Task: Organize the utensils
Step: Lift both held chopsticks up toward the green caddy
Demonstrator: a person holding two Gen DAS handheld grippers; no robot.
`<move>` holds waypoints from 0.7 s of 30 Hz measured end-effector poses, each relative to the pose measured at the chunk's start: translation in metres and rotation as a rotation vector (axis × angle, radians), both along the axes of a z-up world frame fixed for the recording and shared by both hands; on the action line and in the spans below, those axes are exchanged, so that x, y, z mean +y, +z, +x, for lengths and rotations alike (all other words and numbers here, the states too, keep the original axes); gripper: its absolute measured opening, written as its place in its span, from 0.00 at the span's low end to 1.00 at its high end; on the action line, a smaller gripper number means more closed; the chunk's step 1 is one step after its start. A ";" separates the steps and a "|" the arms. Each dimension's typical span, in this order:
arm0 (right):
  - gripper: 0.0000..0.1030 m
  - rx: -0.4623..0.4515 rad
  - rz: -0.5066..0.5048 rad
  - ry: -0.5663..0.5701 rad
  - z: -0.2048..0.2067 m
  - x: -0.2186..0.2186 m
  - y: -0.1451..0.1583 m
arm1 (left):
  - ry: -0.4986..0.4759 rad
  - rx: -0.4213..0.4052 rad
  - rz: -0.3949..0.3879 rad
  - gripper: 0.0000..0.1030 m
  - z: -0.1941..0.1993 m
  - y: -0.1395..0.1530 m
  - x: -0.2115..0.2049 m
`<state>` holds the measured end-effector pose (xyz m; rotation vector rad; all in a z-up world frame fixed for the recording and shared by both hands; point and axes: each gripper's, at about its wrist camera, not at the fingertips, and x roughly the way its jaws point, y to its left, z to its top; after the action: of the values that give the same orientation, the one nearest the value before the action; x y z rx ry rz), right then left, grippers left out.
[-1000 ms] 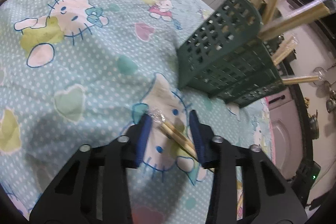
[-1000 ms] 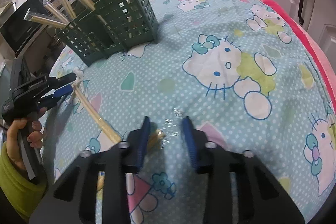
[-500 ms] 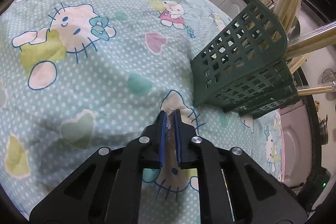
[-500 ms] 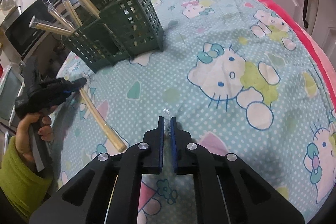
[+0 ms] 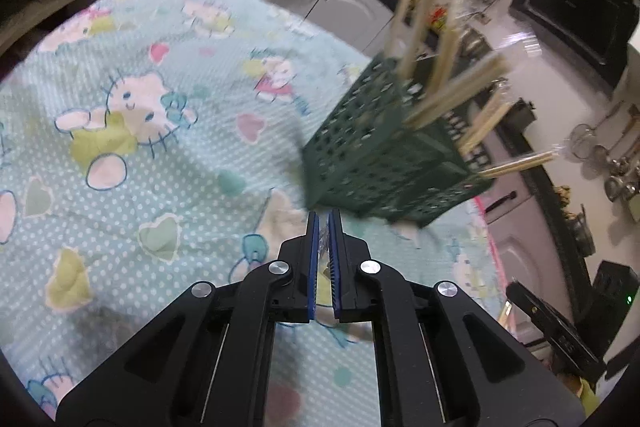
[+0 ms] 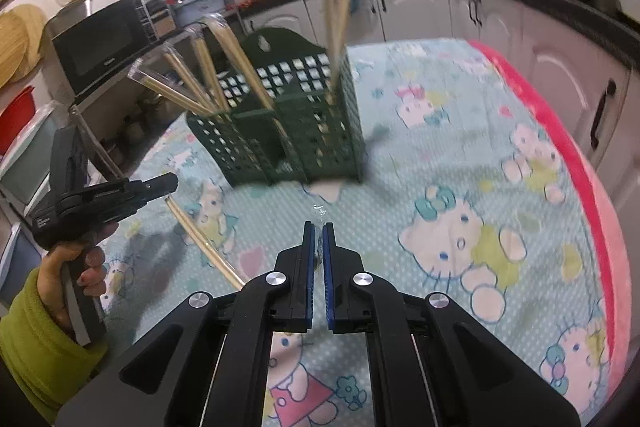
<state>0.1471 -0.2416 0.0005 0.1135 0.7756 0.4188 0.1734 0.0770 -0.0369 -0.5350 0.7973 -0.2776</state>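
Since half a second ago both grippers have lifted off the patterned desk cloth (image 6: 460, 155), and the green utensil basket (image 6: 288, 131) now sits higher and closer in each view, blurred by motion. Progress, judged: several wrapped chopstick pairs (image 6: 188, 87) already stand in the basket's compartments, leaning toward 10 o'clock, with two more upright at 12 o'clock; at least the pairs now in hand remain to be placed. Left gripper (image 6: 170, 183), at 9 o'clock in the right wrist view: jaws pressed nearly together on one wrapped pair (image 6: 204, 245), which trails down toward 5 o'clock above the cloth. Right gripper (image 6: 317, 239), at centre: jaws likewise almost closed, pinching a clear wrapper tip (image 6: 319, 213); the sticks behind it are hidden. Basket lies at 12 o'clock of both.
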 end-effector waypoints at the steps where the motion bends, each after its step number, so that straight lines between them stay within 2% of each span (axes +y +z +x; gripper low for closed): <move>1: 0.04 -0.016 -0.005 0.009 -0.001 0.002 0.004 | -0.007 -0.020 -0.004 0.02 -0.004 0.007 -0.002; 11: 0.04 -0.095 0.002 0.066 -0.006 0.015 0.030 | -0.099 -0.156 -0.035 0.02 -0.036 0.058 -0.029; 21: 0.04 -0.161 0.019 0.093 -0.009 0.022 0.054 | -0.229 -0.230 -0.037 0.02 -0.034 0.095 -0.067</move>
<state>0.1385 -0.2197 0.0546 0.0607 0.6205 0.5166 0.1391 0.0100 0.0584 -0.4372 0.6301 -0.5568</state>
